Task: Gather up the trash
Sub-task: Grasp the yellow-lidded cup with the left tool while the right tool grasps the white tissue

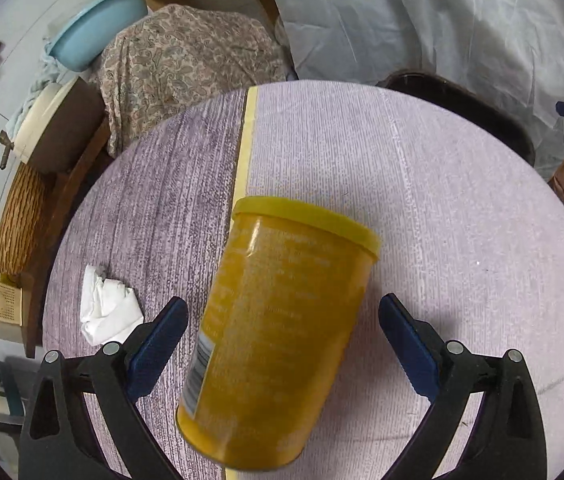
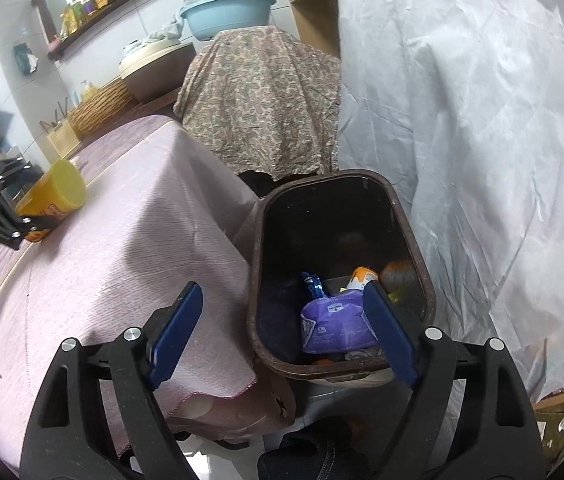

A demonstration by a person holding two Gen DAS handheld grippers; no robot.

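A yellow lidded can [image 1: 282,328] lies on its side on the purple tablecloth [image 1: 442,216]. My left gripper [image 1: 284,320] is open with its blue fingers on either side of the can, not touching it. A crumpled white tissue [image 1: 108,310] lies left of it. The can [image 2: 52,196] and left gripper [image 2: 2,208] also show in the right wrist view. My right gripper [image 2: 284,320] is open and empty, above the near rim of a dark trash bin [image 2: 418,240] that holds a purple packet [image 2: 336,326] and other wrappers.
The bin's rim [image 1: 462,96] shows beyond the table's far edge. A paisley-covered object [image 2: 262,100] stands behind the table. White plastic sheeting [image 2: 482,120] hangs on the right. A shelf with a blue basin [image 2: 228,14] and wicker basket [image 2: 100,102] runs along the wall.
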